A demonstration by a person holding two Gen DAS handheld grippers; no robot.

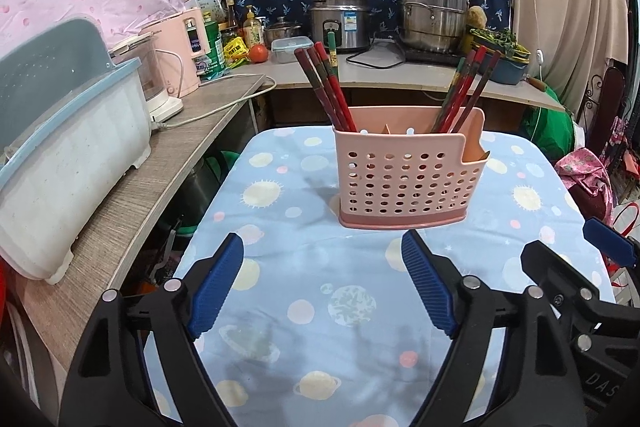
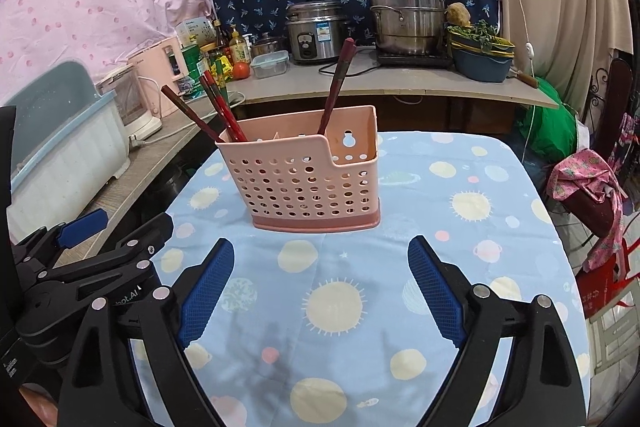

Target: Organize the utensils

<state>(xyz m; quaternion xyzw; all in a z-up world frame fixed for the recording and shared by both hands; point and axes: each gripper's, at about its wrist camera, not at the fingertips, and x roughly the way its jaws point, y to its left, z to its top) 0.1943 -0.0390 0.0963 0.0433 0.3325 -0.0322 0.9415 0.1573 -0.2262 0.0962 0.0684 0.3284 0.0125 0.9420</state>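
A pink perforated utensil holder (image 1: 408,179) (image 2: 308,175) stands upright on the table with the blue planet-print cloth (image 1: 320,307) (image 2: 460,247). Red and green chopsticks lean out of its left end (image 1: 324,87) (image 2: 208,107) and its right end (image 1: 464,91) (image 2: 336,87). My left gripper (image 1: 324,247) hovers in front of the holder, open, with only cloth between its blue pads. My right gripper (image 2: 320,251) is beside it, also open and empty, a little short of the holder. Each gripper shows at the edge of the other's view.
A wooden counter (image 1: 180,147) runs along the left with a grey-blue dish rack (image 1: 68,131) and a pink appliance (image 1: 180,47). The far counter carries a rice cooker (image 1: 340,23), a steel steamer pot (image 1: 432,11), bottles and a tomato. Bags lie at the right.
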